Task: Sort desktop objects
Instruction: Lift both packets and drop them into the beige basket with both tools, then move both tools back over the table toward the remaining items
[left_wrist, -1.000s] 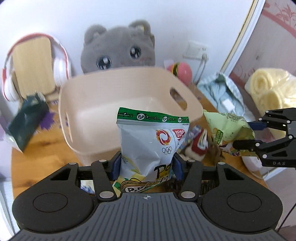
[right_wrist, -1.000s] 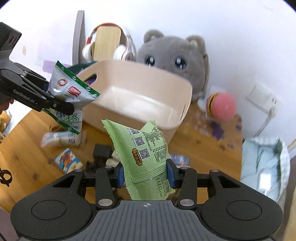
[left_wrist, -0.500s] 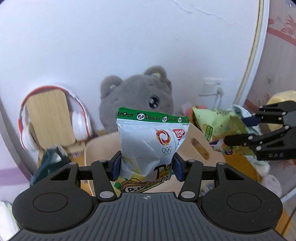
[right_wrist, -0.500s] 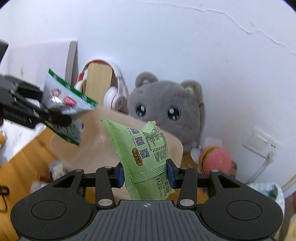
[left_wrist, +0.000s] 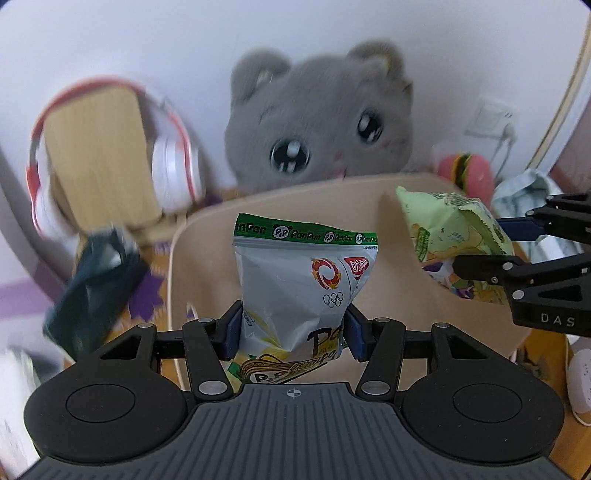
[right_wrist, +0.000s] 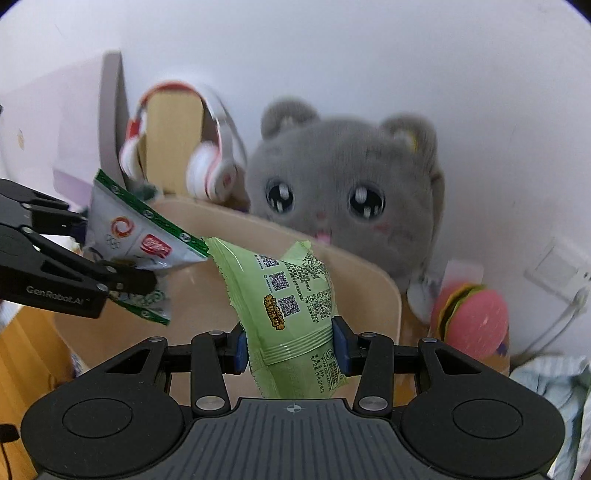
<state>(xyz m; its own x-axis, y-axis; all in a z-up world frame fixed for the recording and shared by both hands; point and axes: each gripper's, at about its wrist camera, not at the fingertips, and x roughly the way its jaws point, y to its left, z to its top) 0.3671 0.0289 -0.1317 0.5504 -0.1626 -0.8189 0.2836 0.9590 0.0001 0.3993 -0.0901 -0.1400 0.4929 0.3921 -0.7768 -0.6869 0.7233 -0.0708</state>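
White snack bag (left_wrist: 306, 280): clenched in my left gripper (left_wrist: 293, 332) jaws, above the beige bin (left_wrist: 177, 295); reads "PanPan".
Green snack bag (right_wrist: 291, 306): clenched in my right gripper (right_wrist: 291, 349) jaws, over the bin's near-right side; QR codes showing.

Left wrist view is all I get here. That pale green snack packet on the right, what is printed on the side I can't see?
Observer: The right wrist view shows the pale green snack packet printed with black QR codes and small text.
Operator: Anything left of the headphones?
Observer: A grey upright panel stands against the wall beside the red-and-white headphones.
Operator: Any name on my own hand-held gripper?
Observer: The left hand-held gripper, gripping the white-and-green PanPan snack bag above the beige plastic bin, reads "GenRobot.AI".
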